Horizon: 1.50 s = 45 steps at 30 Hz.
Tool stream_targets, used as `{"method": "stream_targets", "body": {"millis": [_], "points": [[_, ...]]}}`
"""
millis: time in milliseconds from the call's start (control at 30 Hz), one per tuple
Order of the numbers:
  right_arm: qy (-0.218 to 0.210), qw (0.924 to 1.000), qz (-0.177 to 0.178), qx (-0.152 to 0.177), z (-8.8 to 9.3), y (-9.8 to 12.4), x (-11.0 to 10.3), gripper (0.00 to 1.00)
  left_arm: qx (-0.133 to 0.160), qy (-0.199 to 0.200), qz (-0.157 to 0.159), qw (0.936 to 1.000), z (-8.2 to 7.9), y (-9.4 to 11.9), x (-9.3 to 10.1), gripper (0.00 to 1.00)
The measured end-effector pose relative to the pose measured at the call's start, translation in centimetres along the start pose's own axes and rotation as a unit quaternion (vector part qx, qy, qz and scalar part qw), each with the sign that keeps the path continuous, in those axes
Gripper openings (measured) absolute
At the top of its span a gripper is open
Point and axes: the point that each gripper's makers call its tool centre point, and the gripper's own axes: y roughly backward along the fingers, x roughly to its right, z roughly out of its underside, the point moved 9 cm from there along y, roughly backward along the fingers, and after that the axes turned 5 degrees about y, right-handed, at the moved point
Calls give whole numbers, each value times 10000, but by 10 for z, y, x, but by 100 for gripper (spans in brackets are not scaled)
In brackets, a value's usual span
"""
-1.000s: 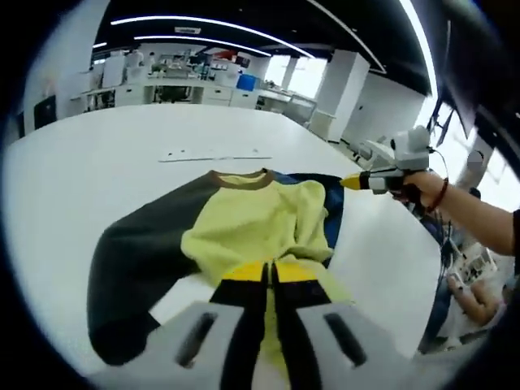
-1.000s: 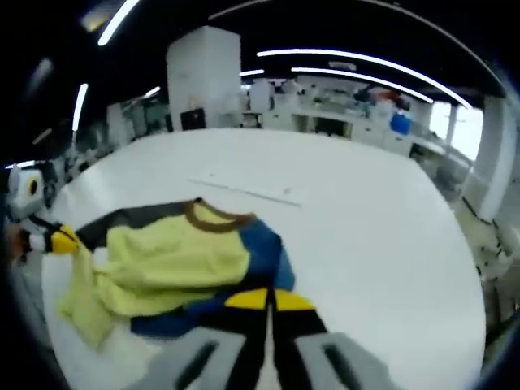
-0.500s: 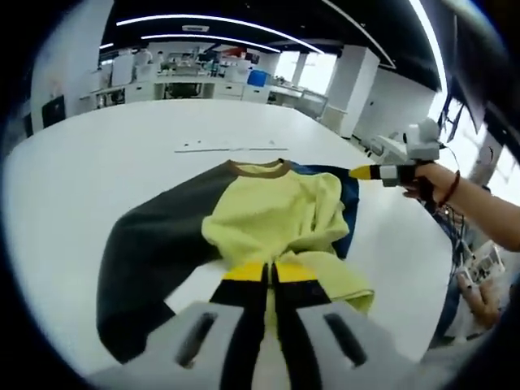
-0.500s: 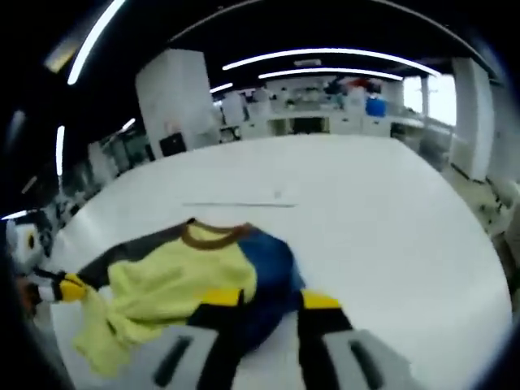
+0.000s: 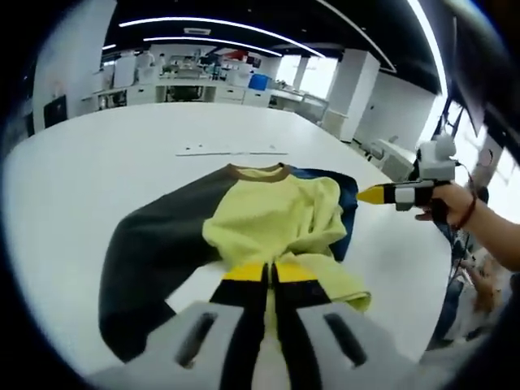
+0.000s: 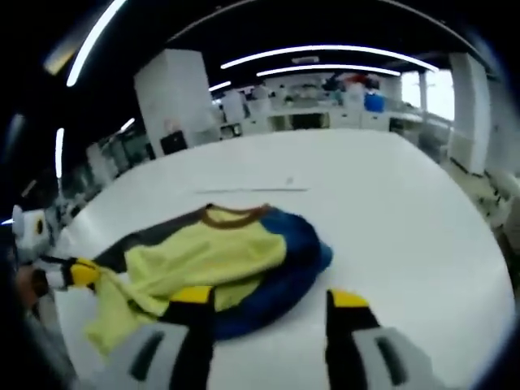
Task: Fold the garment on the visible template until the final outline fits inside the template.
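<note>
The left gripper [image 5: 270, 272] is kept pinched on the half-folded garment [image 5: 268, 219]; the right gripper [image 6: 272, 299], spread, is needed next on the blue sleeve [image 6: 296, 256].

One sweater [image 5: 244, 227] lies at the frame's centre on one white table [image 5: 97, 162]; two grippers, one [image 5: 270, 272] lower centre, one [image 5: 370, 195] right.
</note>
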Motion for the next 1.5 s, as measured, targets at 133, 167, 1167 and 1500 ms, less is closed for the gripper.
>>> {"method": "stream_targets", "body": {"millis": [133, 167, 1167, 1500], "points": [[-177, 9998, 45, -36, 15, 4, -15, 55, 13, -27, -3, 10000, 0, 2, 0, 0], [-171, 9998, 32, -46, 18, 4, -21, 54, 18, -36, -3, 10000, 1, 3, 2, 0], [-212, 9989, -392, -109, 53, -7, -76, 0, -165, -310, 106, 9993, 7, 12, 15, 0], [130, 9995, -247, -135, 52, 18, -56, 0, -118, -472, 310, 9983, -1, 17, 33, 0]]}}
